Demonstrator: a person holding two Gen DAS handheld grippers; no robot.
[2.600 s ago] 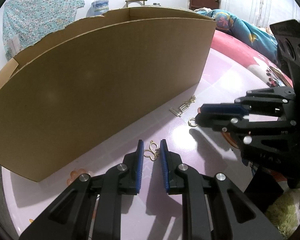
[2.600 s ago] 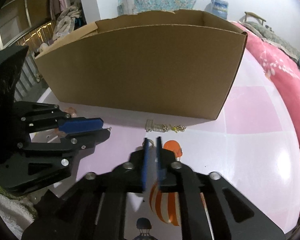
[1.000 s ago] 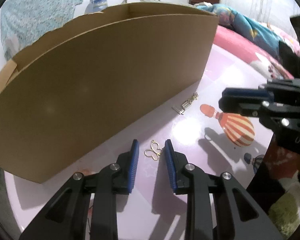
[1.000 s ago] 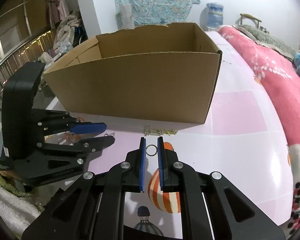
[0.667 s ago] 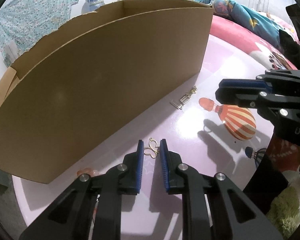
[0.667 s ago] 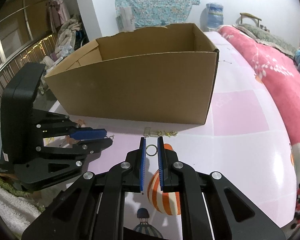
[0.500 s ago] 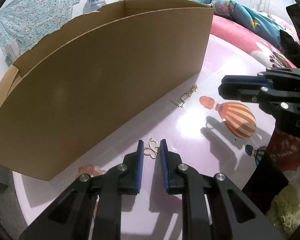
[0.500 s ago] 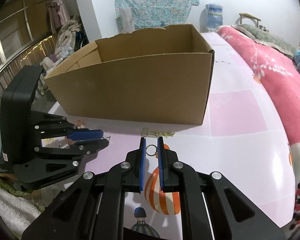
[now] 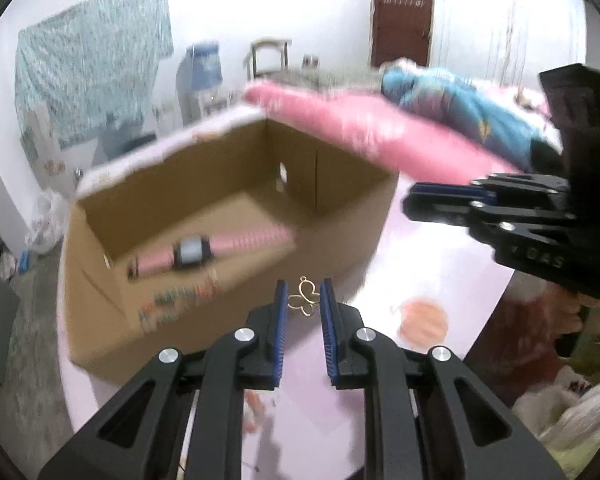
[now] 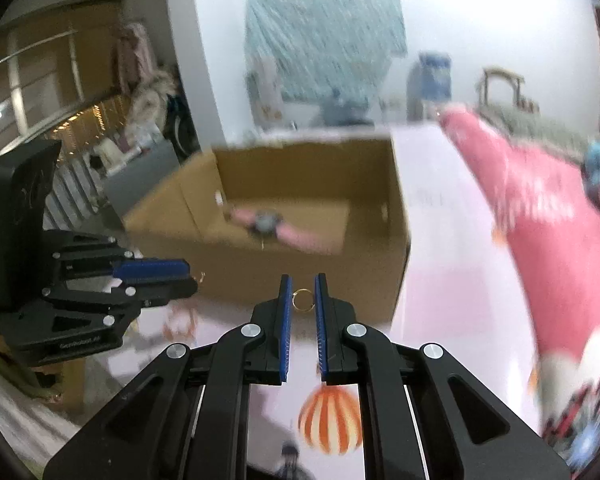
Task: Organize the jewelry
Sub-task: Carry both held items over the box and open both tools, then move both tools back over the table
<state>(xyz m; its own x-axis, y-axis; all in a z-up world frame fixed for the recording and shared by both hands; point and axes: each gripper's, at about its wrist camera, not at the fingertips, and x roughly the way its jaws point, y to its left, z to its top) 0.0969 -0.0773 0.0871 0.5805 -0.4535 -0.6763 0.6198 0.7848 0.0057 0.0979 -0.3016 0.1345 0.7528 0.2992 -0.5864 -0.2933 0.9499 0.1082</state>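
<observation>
Pink table (image 9: 440, 276), open box (image 9: 228, 216) far; left claw (image 9: 304, 304) now clamps butterfly charm (image 9: 301, 301), right claw (image 10: 301, 300) pinches ring (image 10: 302, 299); both lifted off table; drop into box next.

A thin gold butterfly pendant (image 9: 302, 301) is held between blue pads, above the table. A small gold ring (image 10: 302, 299) is held the same way. In the open cardboard box (image 9: 172, 280) lies a pink-strapped watch (image 9: 192, 254), blurred.
</observation>
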